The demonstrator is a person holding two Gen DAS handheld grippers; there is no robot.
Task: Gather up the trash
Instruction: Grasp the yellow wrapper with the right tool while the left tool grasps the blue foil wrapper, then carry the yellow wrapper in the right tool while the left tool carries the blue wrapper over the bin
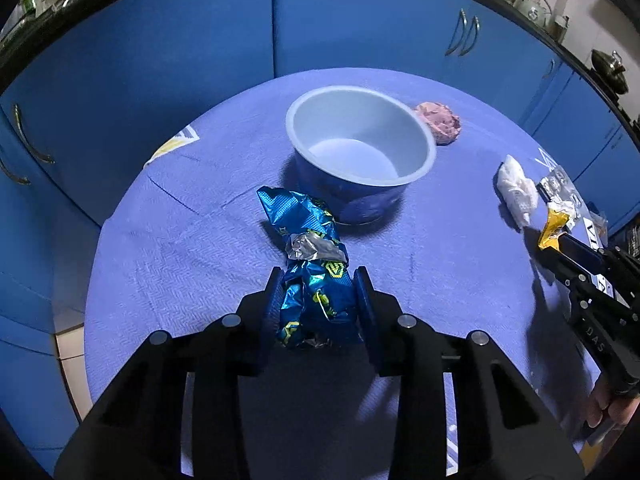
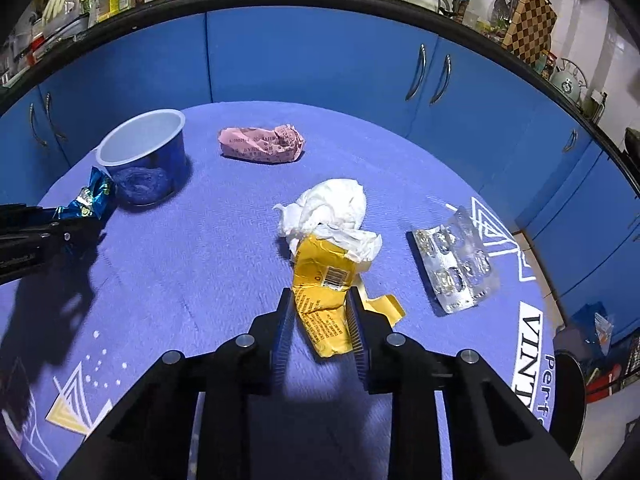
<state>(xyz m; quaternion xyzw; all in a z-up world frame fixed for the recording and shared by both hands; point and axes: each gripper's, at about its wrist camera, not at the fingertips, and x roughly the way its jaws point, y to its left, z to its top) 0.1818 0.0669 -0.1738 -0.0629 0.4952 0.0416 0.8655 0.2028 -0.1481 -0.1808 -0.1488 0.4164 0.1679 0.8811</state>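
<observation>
Both grippers are down on the round table with its blue woven cloth (image 1: pixel 200 240). The left gripper (image 1: pixel 318 300) has its two dark pads pressed against the sides of a crumpled blue foil wrapper with yellow-green print (image 1: pixel 308 264) — the wrapper runs on ahead of the fingertips, a torn silver patch showing midway, and its far end lies just beside the base of a blue plastic tub with a white inside (image 1: pixel 360 140). The tub stands upright, straight ahead of this gripper.

Over on the right, the right gripper (image 2: pixel 320 308) is clamped on a crumpled yellow paper wrapper with a barcode (image 2: pixel 324 280), ribbed pads against both edges. Just beyond its fingertips a wad of white tissue (image 2: pixel 332 204) touches the wrapper's torn top. To the right of this gripper, apart from it, lies a used silver blister pack (image 2: pixel 452 264). Farther ahead and a little left — a crumpled pink paper wrapper (image 2: pixel 260 146), well clear of everything else on the cloth.
</observation>
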